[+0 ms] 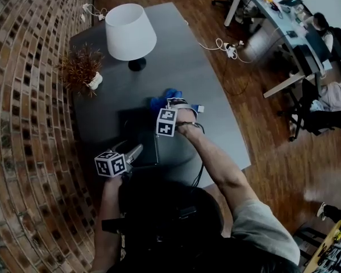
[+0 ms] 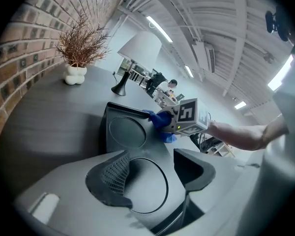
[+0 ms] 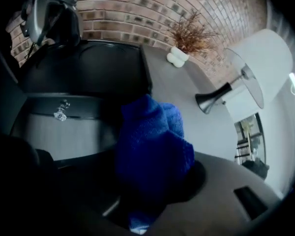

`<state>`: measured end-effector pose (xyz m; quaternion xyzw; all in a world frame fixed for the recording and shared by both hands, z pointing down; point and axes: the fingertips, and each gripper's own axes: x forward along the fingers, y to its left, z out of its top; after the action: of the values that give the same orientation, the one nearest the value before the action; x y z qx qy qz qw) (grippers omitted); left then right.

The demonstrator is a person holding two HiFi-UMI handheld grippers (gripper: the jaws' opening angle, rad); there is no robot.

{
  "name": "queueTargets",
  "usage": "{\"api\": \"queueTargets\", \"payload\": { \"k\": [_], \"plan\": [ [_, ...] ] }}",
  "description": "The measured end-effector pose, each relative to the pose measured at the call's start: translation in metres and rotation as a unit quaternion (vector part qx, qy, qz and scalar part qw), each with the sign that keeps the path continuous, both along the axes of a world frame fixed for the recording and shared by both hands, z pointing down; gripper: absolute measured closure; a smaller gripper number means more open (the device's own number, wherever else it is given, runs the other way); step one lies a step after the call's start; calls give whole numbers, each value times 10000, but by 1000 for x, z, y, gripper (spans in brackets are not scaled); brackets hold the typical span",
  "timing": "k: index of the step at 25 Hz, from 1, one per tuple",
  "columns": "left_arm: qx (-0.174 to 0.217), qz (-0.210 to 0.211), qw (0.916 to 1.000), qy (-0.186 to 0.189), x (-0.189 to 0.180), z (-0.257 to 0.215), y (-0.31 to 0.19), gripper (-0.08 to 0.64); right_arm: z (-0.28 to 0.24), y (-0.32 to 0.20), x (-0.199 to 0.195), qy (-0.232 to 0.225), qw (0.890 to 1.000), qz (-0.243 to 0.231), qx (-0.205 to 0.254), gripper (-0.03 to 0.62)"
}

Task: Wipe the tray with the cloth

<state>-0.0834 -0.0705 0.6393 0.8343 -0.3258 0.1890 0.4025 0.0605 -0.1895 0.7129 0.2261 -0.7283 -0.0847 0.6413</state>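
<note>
My left gripper (image 2: 155,173) pinches the tray (image 1: 137,136) by its near edge; its long side points at the lamp (image 1: 129,30). My right gripper (image 3: 147,191) squeezes the blue cloth (image 3: 152,141) at its far edge. Only the left gripper view shows its round dips (image 2: 127,131).

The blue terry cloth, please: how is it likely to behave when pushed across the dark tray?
The blue terry cloth bunches in soft folds, so it is probably floppy and light. Its looped pile will likely drag rather than slide on the dark grey moulded tray, and it may roll up if pushed edge-first.
</note>
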Motion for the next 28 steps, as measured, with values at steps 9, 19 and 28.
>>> {"api": "queueTargets", "payload": {
  "k": [9, 19, 28],
  "plan": [
    [48, -107, 9999, 68, 0, -4, 0, 276, 3, 119, -16, 52, 9773, -2026, -615, 433],
    [74, -309, 9991, 277, -7, -5, -4, 276, 11, 158, -42, -636, 9897, 71, -1279, 430],
    [64, -293, 9990, 341, -7, -4, -3, 276, 8, 273, -61, -287, 9603, -2264, -1605, 430]
  ]
}}
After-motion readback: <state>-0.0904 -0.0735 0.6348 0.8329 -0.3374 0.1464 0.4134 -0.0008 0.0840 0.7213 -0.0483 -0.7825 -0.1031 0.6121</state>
